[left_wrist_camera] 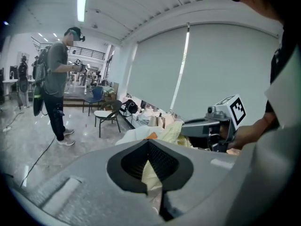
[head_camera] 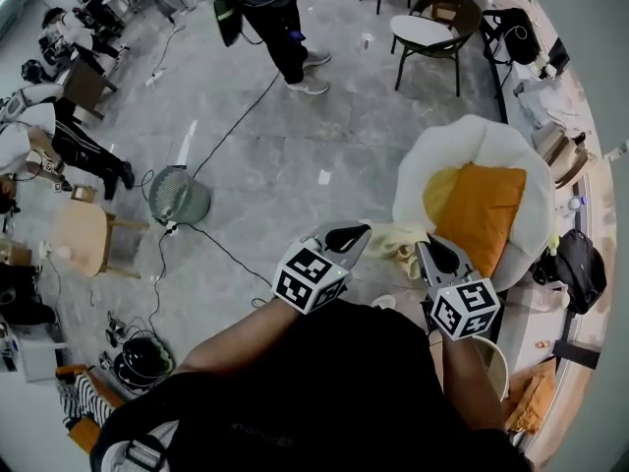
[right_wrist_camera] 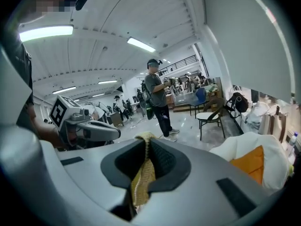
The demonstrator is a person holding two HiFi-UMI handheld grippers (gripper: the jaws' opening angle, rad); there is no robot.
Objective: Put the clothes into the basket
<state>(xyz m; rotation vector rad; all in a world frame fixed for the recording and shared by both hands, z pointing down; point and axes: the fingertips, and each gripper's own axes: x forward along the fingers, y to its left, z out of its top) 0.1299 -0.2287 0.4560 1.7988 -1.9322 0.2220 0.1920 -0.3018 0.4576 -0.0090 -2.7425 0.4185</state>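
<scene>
- A grey stone-tiled floor (head_camera: pixel 275 136) fills most of the head view, with black cables trailing across it.
- A wide, round, white soft-sided basket (head_camera: pixel 472 124) stands on the right. It holds an orange cloth (head_camera: pixel 482 209) and, left of that, a yellow cloth (head_camera: pixel 439 193).
- A standing person in a grey top and dark trousers (head_camera: pixel 280 28) is at the far side of the room, wearing a headset and holding devices of their own.
- A dark metal-framed chair with a white seat (head_camera: pixel 428 32) stands to that person's right, beyond the basket.
- A round grey-green floor fan (head_camera: pixel 179 197) sits on the left, well apart from the basket.
- The pale yellow knitted garment (head_camera: pixel 393 239) hangs between the two grippers. It is just beside the basket's near left wall and not inside it.
- The left gripper (head_camera: pixel 346 236) has its jaws drawn almost together, and one edge of the garment is pinched between the ribbed black pads (left_wrist_camera: pixel 162 161).
- The right gripper (head_camera: pixel 437 254) is likewise nearly closed. A fold of the same knit is clamped in its pads (right_wrist_camera: pixel 160 159), and a strip hangs down through the gap.
</scene>
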